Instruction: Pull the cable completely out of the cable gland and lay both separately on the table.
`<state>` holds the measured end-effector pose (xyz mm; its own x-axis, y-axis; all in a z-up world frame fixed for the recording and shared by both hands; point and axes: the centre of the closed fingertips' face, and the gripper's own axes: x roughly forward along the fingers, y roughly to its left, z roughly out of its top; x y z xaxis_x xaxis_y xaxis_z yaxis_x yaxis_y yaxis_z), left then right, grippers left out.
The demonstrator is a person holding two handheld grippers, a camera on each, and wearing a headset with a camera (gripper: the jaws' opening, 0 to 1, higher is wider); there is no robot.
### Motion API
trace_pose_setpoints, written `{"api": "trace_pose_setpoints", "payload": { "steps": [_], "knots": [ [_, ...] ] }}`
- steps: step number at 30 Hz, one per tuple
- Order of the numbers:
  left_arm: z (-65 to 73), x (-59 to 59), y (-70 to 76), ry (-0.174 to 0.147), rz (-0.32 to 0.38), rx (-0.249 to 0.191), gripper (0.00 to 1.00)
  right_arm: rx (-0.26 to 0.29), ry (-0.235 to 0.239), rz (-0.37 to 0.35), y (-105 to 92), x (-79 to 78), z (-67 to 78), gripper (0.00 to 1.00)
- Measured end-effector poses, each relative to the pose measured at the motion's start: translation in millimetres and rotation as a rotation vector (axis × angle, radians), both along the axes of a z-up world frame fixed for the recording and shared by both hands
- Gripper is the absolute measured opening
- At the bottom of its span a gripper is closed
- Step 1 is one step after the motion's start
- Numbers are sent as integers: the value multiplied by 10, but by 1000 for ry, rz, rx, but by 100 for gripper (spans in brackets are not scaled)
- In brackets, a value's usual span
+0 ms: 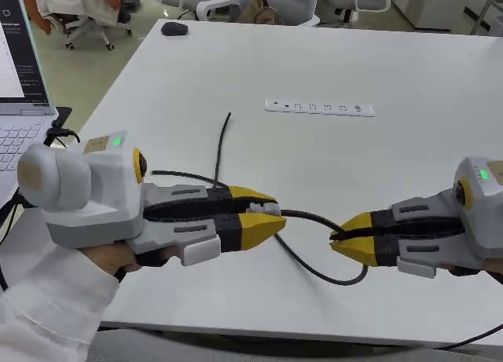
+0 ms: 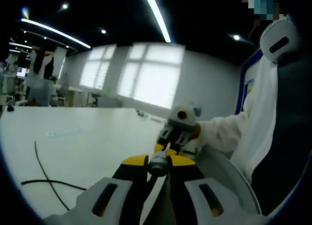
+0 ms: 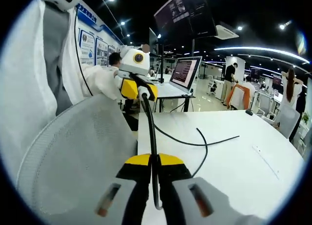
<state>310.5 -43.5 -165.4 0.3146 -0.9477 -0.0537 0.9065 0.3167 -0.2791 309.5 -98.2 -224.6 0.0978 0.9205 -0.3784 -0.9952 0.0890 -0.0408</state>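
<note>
1. Progress: early, judging by cable (image 1: 310, 217) bridging both tools.
2. Clamping cable gland (image 2: 158, 162) in closed left tool (image 1: 271, 218), above bench (image 1: 338, 56).
3. Pinching cable in closed right tool (image 1: 339, 238), near gland.
4. Remaining: pulling cable free, laying both down separately.

Left gripper (image 2: 158, 160) - its 2 yellow-tipped jaws are closed on a small silver cable gland (image 2: 158, 165), pinched right at the tips. Straight ahead, just beyond the gland, the right gripper (image 2: 166, 148) points back toward it, with a white sleeve (image 2: 222, 132) behind it. Left of the jaws, a black cable (image 2: 50, 182) lies loose on the white table (image 2: 97, 132) - 2 strands crossing. Right of the jaws, a grey mesh chair back (image 2: 229, 173).
</note>
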Motion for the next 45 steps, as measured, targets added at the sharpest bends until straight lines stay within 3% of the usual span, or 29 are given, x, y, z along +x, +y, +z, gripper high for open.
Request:
{"api": "trace_pose_setpoints", "payload": {
  "steps": [6, 9, 12, 21, 25, 32, 38, 43, 45],
  "knots": [
    [-72, -34, -51, 39, 1, -16, 18, -24, 12, -7, -73, -14, -74, 3],
    [-75, -30, -46, 31, 1, -9, 18, -36, 13, -10, -107, -22, -105, 3],
    [-87, -14, -32, 44, 11, -14, 18, -43, 18, -27, -161, 7, -146, 3],
    [-89, -13, -24, 47, 21, -13, 18, -25, 18, -41, -156, -16, -111, 4],
    [-81, -30, -35, 46, 15, -17, 18, 38, 25, -69, -107, 17, 45, 13],
    [-144, -88, -92, 42, -19, 18, 18, 129, 40, -13, 134, -49, 372, 23],
    [-148, -104, -91, 37, -32, 20, 18, 131, 39, 46, 313, -129, 418, 22],
    [-166, -84, -75, 34, -22, 29, 18, 89, 28, 49, 402, -132, 344, 13],
    [-161, -76, -65, 33, -19, 26, 18, 104, 34, 56, 426, -151, 363, 11]
  ]
}}
